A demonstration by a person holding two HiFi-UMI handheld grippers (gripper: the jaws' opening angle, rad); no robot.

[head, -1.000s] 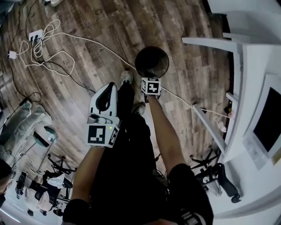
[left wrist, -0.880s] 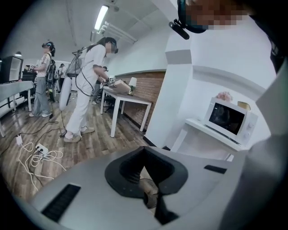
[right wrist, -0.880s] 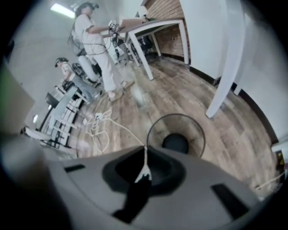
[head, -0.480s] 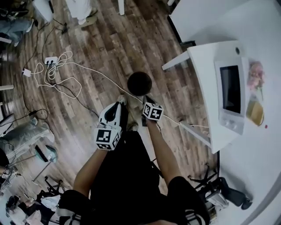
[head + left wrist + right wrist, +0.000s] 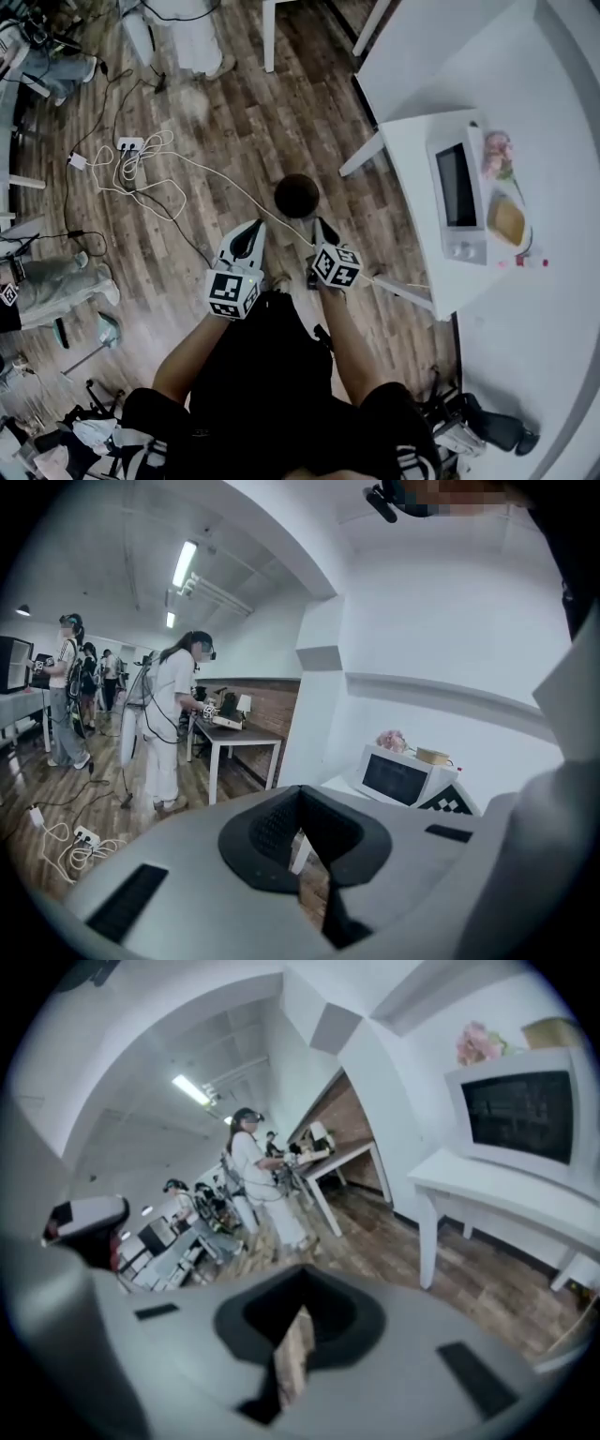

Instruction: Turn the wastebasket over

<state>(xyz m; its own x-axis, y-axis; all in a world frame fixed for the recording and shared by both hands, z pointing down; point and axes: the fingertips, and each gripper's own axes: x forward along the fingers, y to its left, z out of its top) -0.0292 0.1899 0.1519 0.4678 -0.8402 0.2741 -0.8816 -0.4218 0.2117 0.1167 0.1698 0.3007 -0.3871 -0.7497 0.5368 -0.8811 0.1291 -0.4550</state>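
Note:
The wastebasket [image 5: 296, 195] stands on the wooden floor, a small dark round seen from above, just ahead of the person's feet. Both grippers are held high above it and apart from it. In the head view my left gripper [image 5: 254, 226] is at the basket's lower left and my right gripper [image 5: 323, 224] at its lower right. The left gripper [image 5: 300, 810] is shut with nothing in it, its view pointing across the room. My right gripper [image 5: 298, 1314] is shut and empty too, with floor showing past its tips. Neither gripper view shows the basket.
A white table [image 5: 412, 141] with a microwave [image 5: 457, 198] and pink flowers [image 5: 496, 150] stands to the right. A white cable and power strip [image 5: 129, 145] lie on the floor to the left. Another table leg [image 5: 269, 37] and a person in white [image 5: 172, 722] are further off.
The person has stood up: both grippers rose away from the basket, which now looks smaller and farther below. A second ago the right gripper was at the basket's near rim.

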